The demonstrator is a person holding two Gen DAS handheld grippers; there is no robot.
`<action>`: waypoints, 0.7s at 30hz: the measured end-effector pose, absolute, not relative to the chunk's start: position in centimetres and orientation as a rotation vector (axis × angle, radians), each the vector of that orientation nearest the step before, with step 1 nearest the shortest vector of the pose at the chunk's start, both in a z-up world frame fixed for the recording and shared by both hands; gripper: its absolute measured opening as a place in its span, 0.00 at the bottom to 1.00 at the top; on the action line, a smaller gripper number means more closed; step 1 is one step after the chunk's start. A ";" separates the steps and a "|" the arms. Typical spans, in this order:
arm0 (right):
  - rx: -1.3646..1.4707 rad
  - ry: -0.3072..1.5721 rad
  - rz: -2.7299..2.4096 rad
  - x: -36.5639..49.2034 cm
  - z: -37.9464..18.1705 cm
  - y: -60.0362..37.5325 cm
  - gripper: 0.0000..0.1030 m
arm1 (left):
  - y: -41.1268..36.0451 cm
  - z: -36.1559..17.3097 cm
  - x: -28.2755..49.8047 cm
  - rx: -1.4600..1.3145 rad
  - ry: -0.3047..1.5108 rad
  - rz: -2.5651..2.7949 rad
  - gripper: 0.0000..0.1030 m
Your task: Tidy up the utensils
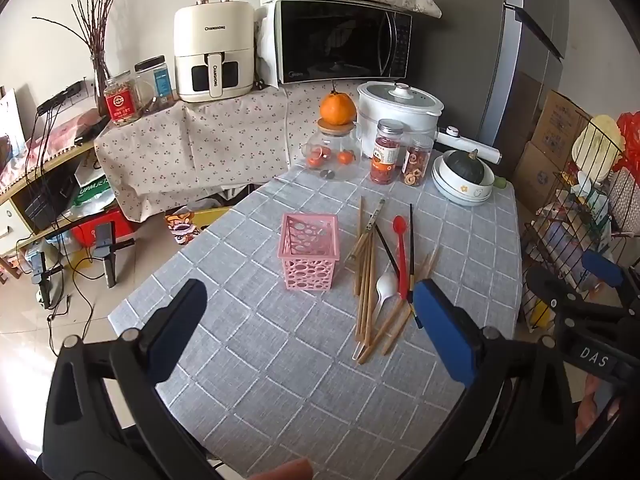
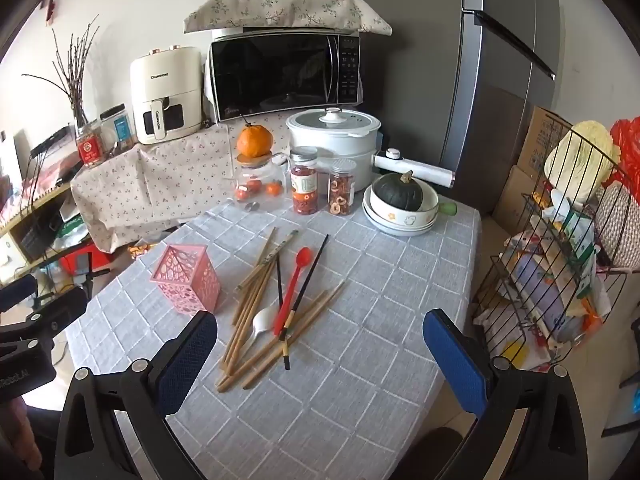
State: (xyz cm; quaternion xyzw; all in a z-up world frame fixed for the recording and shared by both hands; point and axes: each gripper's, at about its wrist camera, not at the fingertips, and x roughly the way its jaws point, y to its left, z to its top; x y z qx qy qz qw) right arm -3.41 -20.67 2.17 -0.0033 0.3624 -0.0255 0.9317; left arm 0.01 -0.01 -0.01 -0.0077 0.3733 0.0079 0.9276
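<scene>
A pink perforated holder [image 1: 309, 254] [image 2: 187, 282] stands upright on the grey checked tablecloth [image 1: 288, 380] [image 2: 360, 380]. Right of it lies a loose pile: wooden chopsticks [image 1: 366, 280] [image 2: 256, 304], black chopsticks [image 1: 411, 248] [image 2: 306, 284], a red spoon [image 1: 401, 254] [image 2: 292, 290] and a white spoon [image 1: 385, 286] [image 2: 262, 322]. My left gripper [image 1: 312, 312] hovers open above the near part of the table, holding nothing. My right gripper [image 2: 324, 344] is open too, with nothing between its fingers; the pile lies beyond its left finger.
At the table's far end stand a glass jar [image 1: 334, 156] topped with an orange, two snack jars [image 2: 306, 186], a white cooker [image 2: 336, 136] and stacked bowls with a dark squash [image 2: 400, 204]. A wire rack [image 2: 560, 248] sits right of the table. A microwave [image 1: 340, 40] and an air fryer stand behind.
</scene>
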 end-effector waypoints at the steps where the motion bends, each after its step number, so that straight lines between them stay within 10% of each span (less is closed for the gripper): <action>1: -0.007 0.739 -0.052 -3.4 2.3 -20.7 1.00 | 0.0 0.0 0.0 -0.016 0.766 0.018 1.00; 21: 0.014 0.765 -0.052 -3.0 1.9 -21.2 1.00 | 0.3 0.1 -0.1 -0.021 0.770 0.014 1.00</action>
